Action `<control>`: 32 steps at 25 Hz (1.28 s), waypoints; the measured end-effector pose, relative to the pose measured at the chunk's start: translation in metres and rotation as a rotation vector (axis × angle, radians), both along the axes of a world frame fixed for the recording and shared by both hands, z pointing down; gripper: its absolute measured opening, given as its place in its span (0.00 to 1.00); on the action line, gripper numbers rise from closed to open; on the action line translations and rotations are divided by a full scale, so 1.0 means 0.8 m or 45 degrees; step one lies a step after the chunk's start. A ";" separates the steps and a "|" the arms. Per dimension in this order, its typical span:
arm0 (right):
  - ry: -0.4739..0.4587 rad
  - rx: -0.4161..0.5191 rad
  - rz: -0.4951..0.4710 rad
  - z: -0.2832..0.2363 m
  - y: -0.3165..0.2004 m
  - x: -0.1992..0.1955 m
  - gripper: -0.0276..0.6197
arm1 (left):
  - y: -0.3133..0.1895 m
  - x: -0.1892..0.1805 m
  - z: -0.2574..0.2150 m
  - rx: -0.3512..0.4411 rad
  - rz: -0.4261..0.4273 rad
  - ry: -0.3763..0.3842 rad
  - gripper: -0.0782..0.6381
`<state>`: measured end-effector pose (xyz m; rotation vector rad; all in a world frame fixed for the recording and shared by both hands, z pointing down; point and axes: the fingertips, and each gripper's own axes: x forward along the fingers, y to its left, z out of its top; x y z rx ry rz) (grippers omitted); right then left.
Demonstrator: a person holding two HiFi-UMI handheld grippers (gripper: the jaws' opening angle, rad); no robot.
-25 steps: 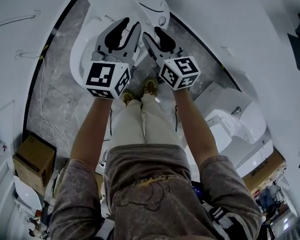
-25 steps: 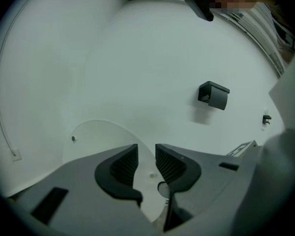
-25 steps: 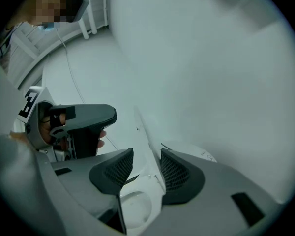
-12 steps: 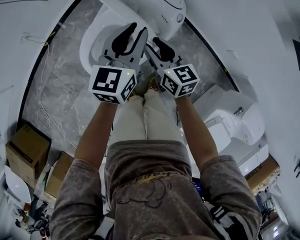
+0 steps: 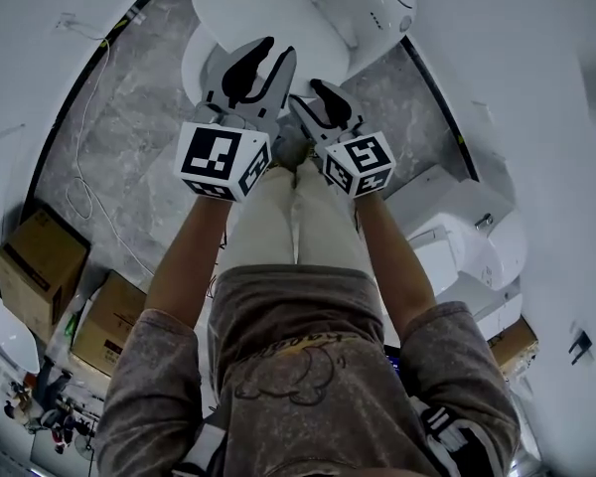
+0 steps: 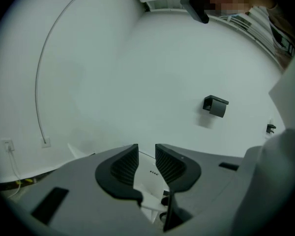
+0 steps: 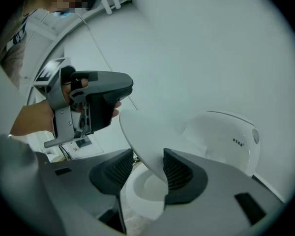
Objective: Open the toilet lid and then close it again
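Tipping further over the bowl (image 7: 146, 193) than a second ago, the toilet lid (image 5: 268, 13) is showing more of its broad white face to the head view, and the whole toilet is sitting closer to the top middle of that view.

The right tongs (image 7: 148, 165) are standing wide, their jaws having just been opening a little further. The lid's front rim is sitting between them. It is leaning on the right-hand pad while a clear gap is showing on the other side, so the lid is being propped rather than pinched.

The left tongs (image 6: 146, 154) are gripping nothing. Their jaws are standing slightly apart and pointing toward the bare wall beyond the toilet. They are hovering near the lid's edge, and I cannot tell whether they are touching it.

The lid is hanging roughly half raised, slanting between the rear housing (image 7: 226, 136) and the open bowl. Judging by that, the opening half is looking done and the lid is coming down. What is remaining is lowering it the rest of the way until it is lying flat, then drawing the right tongs clear.
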<state>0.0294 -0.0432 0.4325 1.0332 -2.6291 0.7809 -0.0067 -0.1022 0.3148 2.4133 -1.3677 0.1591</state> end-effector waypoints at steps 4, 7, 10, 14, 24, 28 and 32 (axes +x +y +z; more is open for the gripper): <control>-0.049 -0.029 -0.030 -0.002 0.010 -0.006 0.34 | 0.014 -0.025 0.008 -0.014 -0.032 0.009 0.27; -0.081 -0.067 -0.037 -0.001 0.017 -0.012 0.34 | 0.017 -0.038 0.010 -0.016 -0.053 0.021 0.27; -0.096 -0.108 -0.051 0.006 0.025 -0.022 0.34 | 0.018 -0.046 0.010 -0.014 -0.067 0.027 0.27; -0.101 -0.139 -0.078 0.016 0.035 -0.035 0.34 | 0.020 -0.060 0.016 -0.017 -0.086 0.023 0.27; -0.046 -0.266 -0.135 0.061 0.056 -0.061 0.30 | 0.039 -0.089 0.053 -0.061 -0.154 0.017 0.25; 0.020 -0.293 -0.155 0.086 0.063 -0.070 0.24 | 0.048 -0.103 0.069 -0.064 -0.195 0.000 0.20; 0.060 -0.316 -0.197 0.110 0.073 -0.081 0.22 | 0.058 -0.119 0.087 -0.080 -0.240 0.002 0.19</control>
